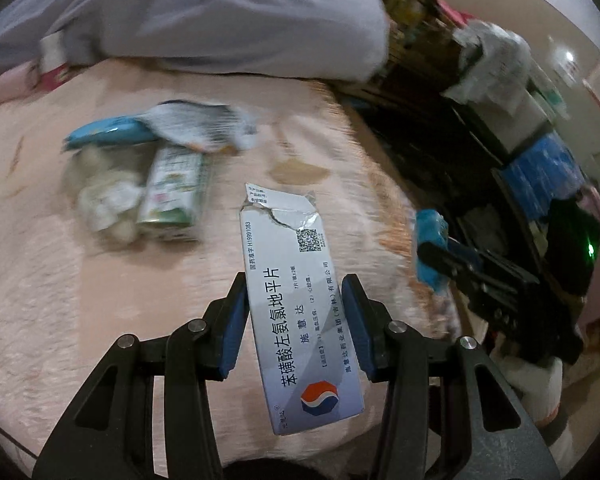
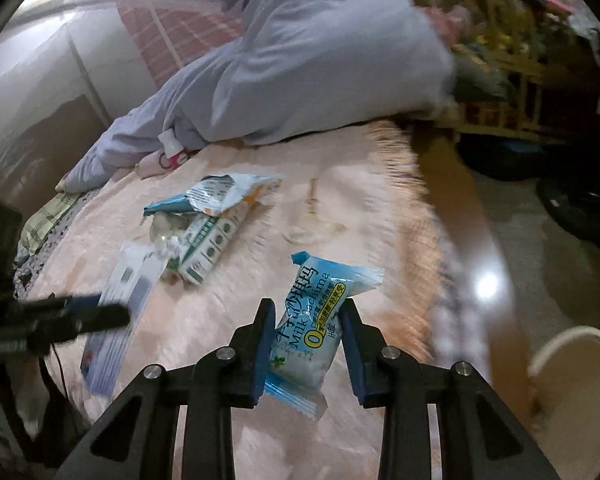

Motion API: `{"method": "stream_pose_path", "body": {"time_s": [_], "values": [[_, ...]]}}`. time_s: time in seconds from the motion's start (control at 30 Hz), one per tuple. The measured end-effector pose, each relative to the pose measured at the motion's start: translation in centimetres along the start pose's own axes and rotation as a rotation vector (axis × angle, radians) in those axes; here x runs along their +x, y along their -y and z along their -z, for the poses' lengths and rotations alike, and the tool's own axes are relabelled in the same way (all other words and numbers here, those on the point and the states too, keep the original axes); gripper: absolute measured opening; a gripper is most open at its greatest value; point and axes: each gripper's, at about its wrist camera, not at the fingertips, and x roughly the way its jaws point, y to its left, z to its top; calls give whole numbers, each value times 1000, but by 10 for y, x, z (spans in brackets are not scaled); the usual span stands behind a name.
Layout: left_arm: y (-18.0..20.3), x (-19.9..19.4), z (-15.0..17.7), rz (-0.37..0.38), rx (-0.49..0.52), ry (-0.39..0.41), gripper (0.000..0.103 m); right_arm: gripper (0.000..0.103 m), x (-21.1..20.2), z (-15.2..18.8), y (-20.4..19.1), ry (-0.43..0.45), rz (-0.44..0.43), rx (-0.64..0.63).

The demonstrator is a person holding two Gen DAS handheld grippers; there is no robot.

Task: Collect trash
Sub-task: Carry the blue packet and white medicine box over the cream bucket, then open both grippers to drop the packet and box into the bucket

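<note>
**Two pieces of trash held above the bed**

A white medicine box (image 1: 296,308) was clamped in the left gripper (image 1: 296,304), and a blue snack packet (image 2: 312,328) in the right gripper (image 2: 305,328), both above the pink blanket (image 1: 80,300). Further out, a torn wrapper (image 2: 228,192), a green carton (image 1: 172,192) and crumpled tissue (image 1: 108,200) were left lying together.

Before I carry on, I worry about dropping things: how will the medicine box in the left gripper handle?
The medicine box looks like thin, flattened cardboard, so probably very light. Its far end is torn, so it may bend or crumple under a hard squeeze. The left gripper clamps it across its width with much of the box sticking out beyond the pads, so it might pivot if swung fast.
</note>
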Motion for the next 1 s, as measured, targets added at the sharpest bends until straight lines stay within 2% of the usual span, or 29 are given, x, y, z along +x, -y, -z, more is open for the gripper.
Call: {"method": "stream_pose_path", "body": {"time_s": [0.2,0.5,0.73,1.0], "values": [[67,21,-3,36,117,-25,44,31,-53,33,38,33,98,32],[162,65,-1,97,260,-72,44,31,-103,75,118,33,253,152],[210,101,0,146,291,-110,44,31,-119,98,165,33,315,244],[243,133,3,225,285,-141,47,31,-120,115,197,34,376,309]]}}
